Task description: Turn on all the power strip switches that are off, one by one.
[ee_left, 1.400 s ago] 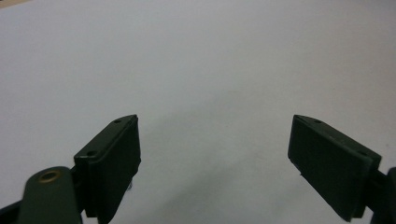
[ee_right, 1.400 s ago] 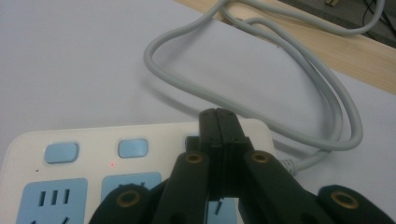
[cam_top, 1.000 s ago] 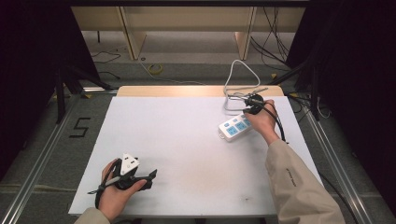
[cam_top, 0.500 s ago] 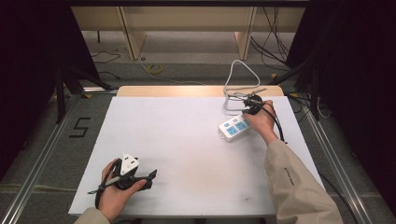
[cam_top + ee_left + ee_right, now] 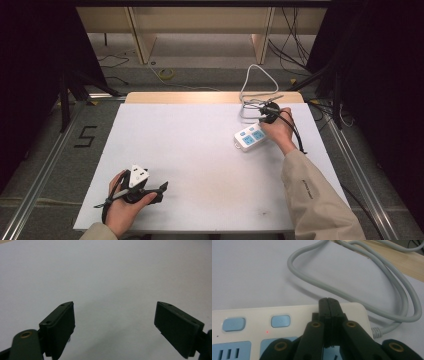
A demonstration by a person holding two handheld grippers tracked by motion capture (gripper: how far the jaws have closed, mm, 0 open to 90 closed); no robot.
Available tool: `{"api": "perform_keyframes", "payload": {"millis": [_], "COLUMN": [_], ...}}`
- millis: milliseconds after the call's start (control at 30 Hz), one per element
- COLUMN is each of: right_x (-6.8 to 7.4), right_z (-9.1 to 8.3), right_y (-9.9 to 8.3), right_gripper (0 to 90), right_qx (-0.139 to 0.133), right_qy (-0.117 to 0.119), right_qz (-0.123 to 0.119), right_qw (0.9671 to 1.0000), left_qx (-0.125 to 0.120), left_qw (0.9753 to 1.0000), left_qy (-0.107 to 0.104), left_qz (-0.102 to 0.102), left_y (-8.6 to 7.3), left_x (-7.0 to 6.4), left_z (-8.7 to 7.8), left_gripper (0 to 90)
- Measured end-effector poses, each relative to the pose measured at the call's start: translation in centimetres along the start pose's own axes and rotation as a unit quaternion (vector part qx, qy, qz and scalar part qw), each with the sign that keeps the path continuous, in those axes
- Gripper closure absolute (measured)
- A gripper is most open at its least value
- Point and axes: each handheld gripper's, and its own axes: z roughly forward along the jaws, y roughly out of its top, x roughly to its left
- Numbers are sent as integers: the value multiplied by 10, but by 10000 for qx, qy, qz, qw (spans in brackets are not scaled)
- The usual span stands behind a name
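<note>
Hovering R gripper [image 5: 329,302] jaws pressed together, nothing held, over white power strip [image 5: 287,312] | L gripper [image 5: 115,322] jaws wide apart, empty, near table [image 5: 200,150] front edge

The high view looks forward and down over the whole bench [image 5: 200,150]; the right gripper view sits close above the power strip [image 5: 287,315], which the high view shares.

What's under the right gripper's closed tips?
The right gripper, shut, sits over the white power strip beside a blue button. Whatever lies directly beneath the tips is covered.
</note>
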Motion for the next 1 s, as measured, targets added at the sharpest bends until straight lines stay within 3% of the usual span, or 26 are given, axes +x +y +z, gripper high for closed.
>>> {"api": "perform_keyframes", "payload": {"millis": [533, 1000], "right_x": [2, 5], "right_z": [2, -6], "right_y": [1, 1], "right_gripper": [900, 900], "right_qx": [91, -170], "right_qy": [-62, 93], "right_qz": [-56, 70], "right_qw": [9999, 9998], "left_qx": [-5, 8], "left_qw": [10000, 10000], "left_qy": [-5, 6], "left_qz": [-6, -7], "left_y": [0, 0], "left_x": [0, 0], "left_z": [0, 0], "left_gripper": [165, 166]}}
